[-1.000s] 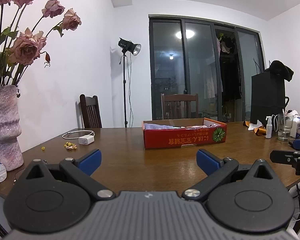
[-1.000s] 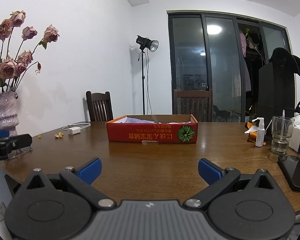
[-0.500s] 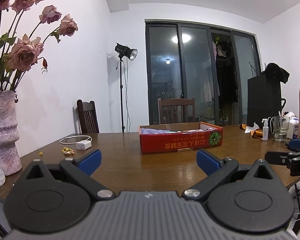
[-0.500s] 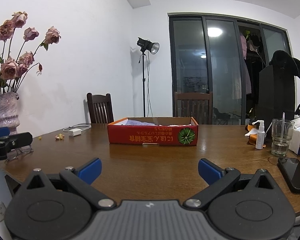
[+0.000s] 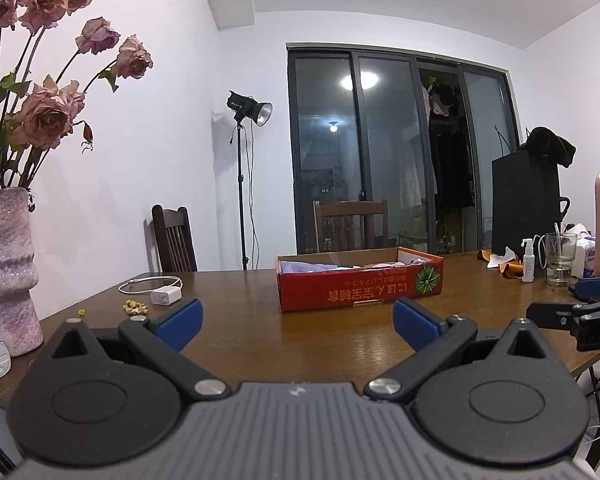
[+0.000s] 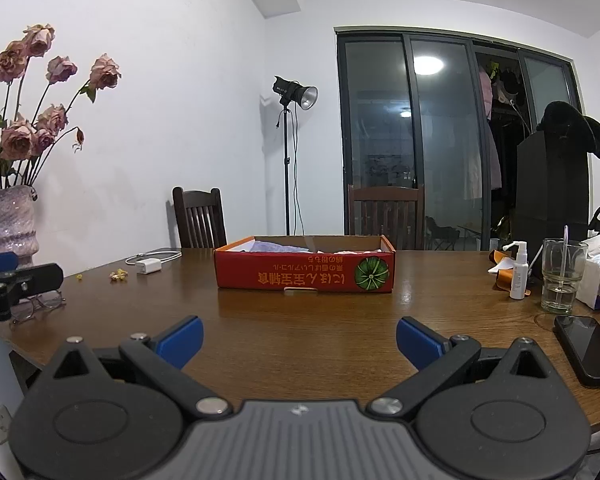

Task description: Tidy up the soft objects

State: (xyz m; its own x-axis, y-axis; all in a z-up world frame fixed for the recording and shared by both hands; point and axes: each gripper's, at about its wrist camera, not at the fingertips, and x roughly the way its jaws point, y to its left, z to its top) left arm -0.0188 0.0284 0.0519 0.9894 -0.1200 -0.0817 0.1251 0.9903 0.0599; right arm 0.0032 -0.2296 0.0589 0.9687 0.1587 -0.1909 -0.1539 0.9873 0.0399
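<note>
A shallow red cardboard box (image 5: pixel 360 288) sits in the middle of the brown wooden table (image 5: pixel 300 336); it also shows in the right wrist view (image 6: pixel 306 276). Soft pale purple and pink cloth (image 5: pixel 304 267) lies inside it, mostly hidden by the wall; the cloth also shows in the right wrist view (image 6: pixel 276 246). My left gripper (image 5: pixel 296 320) is open and empty, well short of the box. My right gripper (image 6: pixel 300 338) is open and empty, also short of the box. Each gripper shows at the edge of the other's view.
A pink vase of dried roses (image 5: pixel 4 272) stands at the left edge. A white charger with cable (image 5: pixel 166 295) and small crumbs (image 5: pixel 134 307) lie left of the box. A spray bottle (image 6: pixel 518 270), a glass (image 6: pixel 562 276), a phone (image 6: pixel 592 350) and glasses (image 6: pixel 40 306) lie around. Two chairs stand behind.
The left wrist view has tilted upward a little, so the box and table sit lower in it. The right gripper has barely moved. Both stay open.
</note>
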